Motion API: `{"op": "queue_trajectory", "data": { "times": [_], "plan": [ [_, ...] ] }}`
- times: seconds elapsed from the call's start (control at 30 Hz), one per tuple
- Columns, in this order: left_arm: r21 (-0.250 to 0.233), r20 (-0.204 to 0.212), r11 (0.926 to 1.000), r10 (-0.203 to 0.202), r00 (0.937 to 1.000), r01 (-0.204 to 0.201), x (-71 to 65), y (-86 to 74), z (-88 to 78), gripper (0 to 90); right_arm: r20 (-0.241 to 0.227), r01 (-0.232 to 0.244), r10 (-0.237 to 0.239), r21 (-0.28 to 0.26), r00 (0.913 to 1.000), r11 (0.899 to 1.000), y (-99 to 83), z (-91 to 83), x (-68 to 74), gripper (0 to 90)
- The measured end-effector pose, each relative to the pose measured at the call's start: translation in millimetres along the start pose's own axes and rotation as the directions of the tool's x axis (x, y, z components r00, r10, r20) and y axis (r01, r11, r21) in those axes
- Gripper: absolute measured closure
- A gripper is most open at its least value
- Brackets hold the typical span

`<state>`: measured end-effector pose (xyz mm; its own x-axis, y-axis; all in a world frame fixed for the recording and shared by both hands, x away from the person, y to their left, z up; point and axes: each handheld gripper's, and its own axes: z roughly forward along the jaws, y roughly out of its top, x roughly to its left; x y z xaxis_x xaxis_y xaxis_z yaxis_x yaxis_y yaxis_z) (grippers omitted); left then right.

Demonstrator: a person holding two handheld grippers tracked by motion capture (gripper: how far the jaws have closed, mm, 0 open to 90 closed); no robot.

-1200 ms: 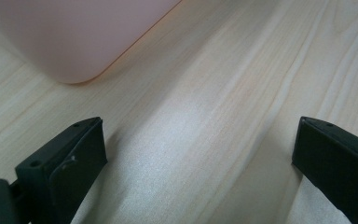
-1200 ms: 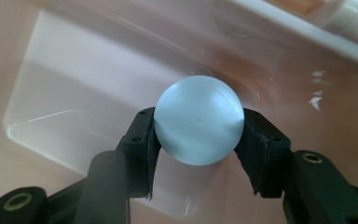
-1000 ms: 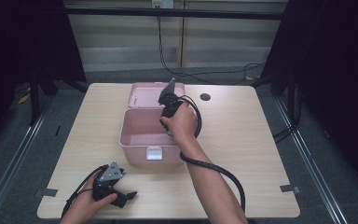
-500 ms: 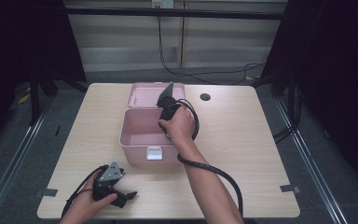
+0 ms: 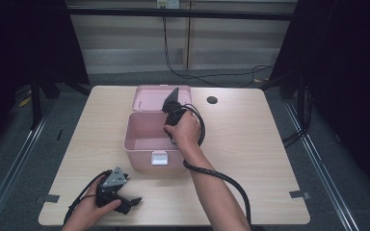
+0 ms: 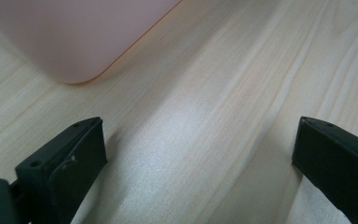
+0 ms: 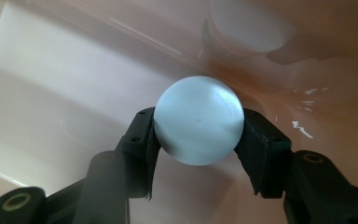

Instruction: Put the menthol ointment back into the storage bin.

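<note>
A pale blue ball (image 7: pixel 198 126) sits between the black pads of my right gripper (image 7: pixel 198 129), which is shut on it. Behind the ball is the glossy pink inside of the open pink box (image 5: pixel 139 144). In the high view the person's right hand (image 5: pixel 185 132) holds that gripper tilted down over the box's right half, and the hand hides the jaws there. My left gripper (image 5: pixel 134 202) rests on the table near the front left edge. Its jaws stand wide open over bare wood (image 6: pixel 198 154), with a corner of the box (image 6: pixel 74 37) ahead.
The box's lid (image 5: pixel 149 98) lies folded back behind it. A dark round hole (image 5: pixel 212 100) marks the table's far side. The right gripper's black cable (image 5: pixel 221 178) trails along the forearm to the front edge. Bare wood lies to the left and right of the box.
</note>
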<state>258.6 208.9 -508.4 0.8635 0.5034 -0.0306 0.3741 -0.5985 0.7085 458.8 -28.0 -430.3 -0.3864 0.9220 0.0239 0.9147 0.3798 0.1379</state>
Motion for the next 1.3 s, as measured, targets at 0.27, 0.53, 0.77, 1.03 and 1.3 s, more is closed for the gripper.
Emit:
{"op": "queue_trajectory", "data": {
  "times": [0.27,0.53,0.77,1.03,1.3],
  "plan": [
    [0.001,0.0,1.0,0.001,1.0,-0.001,0.1,0.0,-0.1,2.2,-0.009,-0.013,0.013,0.004,0.9999,1.0,-0.6,3.1,-0.9,50.0],
    [0.0,0.0,1.0,0.0,1.0,0.0,0.0,0.0,0.0,2.2,-0.005,-0.012,0.013,0.01,0.9999,1.0,-0.7,3.4,1.0,49.4],
    [0.0,-0.001,1.0,0.0,1.0,0.0,0.0,0.0,0.0,2.2,-0.006,-0.006,0.007,0.018,1.0,1.0,-0.6,5.0,1.3,47.4],
    [0.0,0.0,1.0,0.001,1.0,-0.001,0.0,0.0,0.0,2.2,-0.002,0.003,-0.003,0.033,1.0,0.999,-1.0,5.0,3.1,43.9],
    [0.0,0.0,1.0,0.001,1.0,-0.001,0.0,0.0,0.0,2.2,-0.008,0.009,-0.009,0.037,0.9999,0.999,-1.9,-5.3,4.6,39.9]
  ]
}}
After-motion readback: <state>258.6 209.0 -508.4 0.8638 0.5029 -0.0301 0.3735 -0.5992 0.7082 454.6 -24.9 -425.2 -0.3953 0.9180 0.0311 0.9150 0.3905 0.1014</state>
